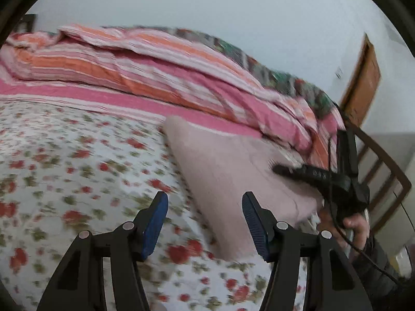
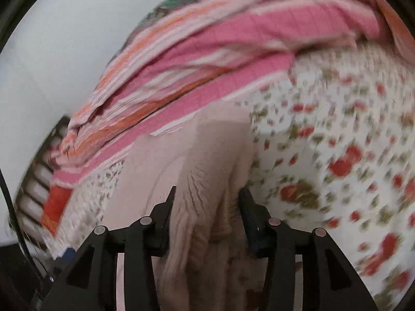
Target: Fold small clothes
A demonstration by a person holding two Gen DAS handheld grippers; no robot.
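On the bed, near edge: the left claw (image 1: 205, 223), black with blue ribbed pads, hovers with its jaws apart and nothing between them, pointing slightly downward over the white bedsheet with red flowers (image 1: 77, 160).
Right claw (image 2: 207, 212): black, tilted down toward the bed; a bunched fold of the pale pink knitted garment (image 2: 197, 160) stands between its fingers (image 2: 166, 210). The frame is blurred, so I cannot tell if the pads press the cloth.
Right hand (image 1: 355, 229): seen from the left wrist view at the right edge, gripping the claw's handle, with a dark sleeve behind it and a black cable trailing down.
Garment position: lying on the flowered sheet, just right of the left claw, its far end reaching toward the pink band of the bedding; the right claw's finger rests over its right edge.
Farther back: a rumpled pink, orange and white striped quilt (image 1: 135, 59) heaped along the bed.
Beyond: a pale wall (image 1: 207, 5) and a brown wooden door (image 1: 363, 83) at the right.
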